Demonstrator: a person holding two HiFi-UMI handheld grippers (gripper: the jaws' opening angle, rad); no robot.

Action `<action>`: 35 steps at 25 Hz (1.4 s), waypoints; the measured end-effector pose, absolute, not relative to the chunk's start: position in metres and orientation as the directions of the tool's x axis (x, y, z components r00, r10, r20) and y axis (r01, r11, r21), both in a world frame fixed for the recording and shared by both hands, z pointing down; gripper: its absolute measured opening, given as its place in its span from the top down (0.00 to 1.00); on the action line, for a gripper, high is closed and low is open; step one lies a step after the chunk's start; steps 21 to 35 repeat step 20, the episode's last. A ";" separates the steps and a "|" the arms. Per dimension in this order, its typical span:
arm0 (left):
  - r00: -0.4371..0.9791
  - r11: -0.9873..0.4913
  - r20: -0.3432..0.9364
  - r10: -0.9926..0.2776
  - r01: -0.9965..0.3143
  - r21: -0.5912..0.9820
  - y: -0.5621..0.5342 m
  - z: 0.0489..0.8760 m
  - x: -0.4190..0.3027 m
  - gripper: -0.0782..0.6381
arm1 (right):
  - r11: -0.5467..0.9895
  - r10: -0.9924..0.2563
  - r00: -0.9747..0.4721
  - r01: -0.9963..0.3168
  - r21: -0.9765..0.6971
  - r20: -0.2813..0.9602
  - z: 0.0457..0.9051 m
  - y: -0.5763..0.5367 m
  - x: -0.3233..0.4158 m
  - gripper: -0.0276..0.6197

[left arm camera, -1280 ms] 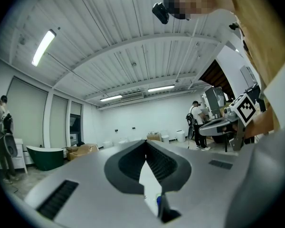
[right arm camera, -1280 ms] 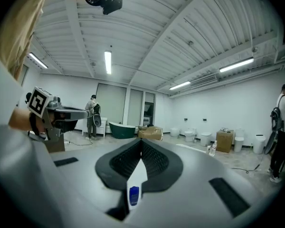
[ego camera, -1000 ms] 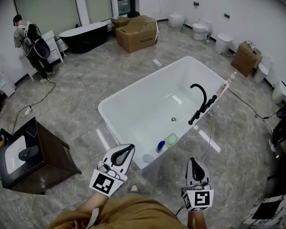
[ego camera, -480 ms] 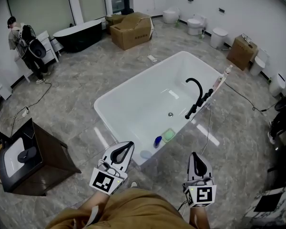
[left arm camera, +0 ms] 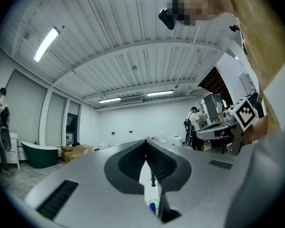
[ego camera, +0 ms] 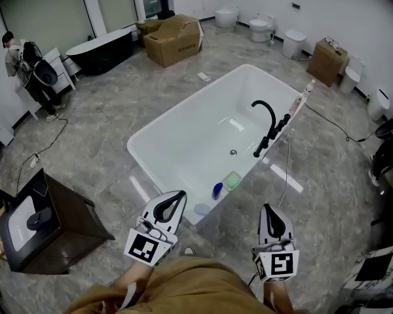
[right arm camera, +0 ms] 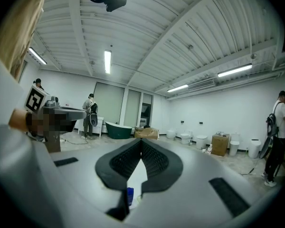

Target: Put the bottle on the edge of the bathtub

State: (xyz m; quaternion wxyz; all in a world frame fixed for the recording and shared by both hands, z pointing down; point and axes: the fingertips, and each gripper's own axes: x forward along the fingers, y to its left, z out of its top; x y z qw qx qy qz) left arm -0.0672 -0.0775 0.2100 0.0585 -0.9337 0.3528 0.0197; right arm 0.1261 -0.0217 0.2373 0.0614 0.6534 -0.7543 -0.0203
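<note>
Bathtub (ego camera: 183, 142): white, freestanding on the floor, flat rim, black tap (ego camera: 270, 131) on its right long side. Left gripper (ego camera: 177, 197) and right gripper (ego camera: 268, 210): both held short of the tub's near end, jaws together, nothing between them, touching nothing. Bottle (ego camera: 217, 190): small, blue, on the tub's bottom at the near end, just beside a green item (ego camera: 232, 180). Likely light, rigid plastic, possibly slick and easily tipped; best taken across the body at mid-height.
</note>
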 end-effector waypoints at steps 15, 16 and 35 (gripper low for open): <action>0.725 -0.718 -0.078 -0.684 -0.689 -0.099 -0.083 0.201 -0.092 0.88 | 0.151 -0.989 -0.149 -0.982 0.110 0.019 0.221 -0.034 0.114 0.95; 0.726 -0.719 -0.082 -0.683 -0.687 -0.102 -0.084 0.199 -0.092 0.88 | 0.149 -0.989 -0.148 -0.982 0.112 0.015 0.219 -0.035 0.114 0.95; 0.730 -0.723 -0.091 -0.677 -0.683 -0.103 -0.085 0.193 -0.093 0.88 | 0.143 -0.990 -0.144 -0.983 0.111 0.005 0.216 -0.034 0.110 0.95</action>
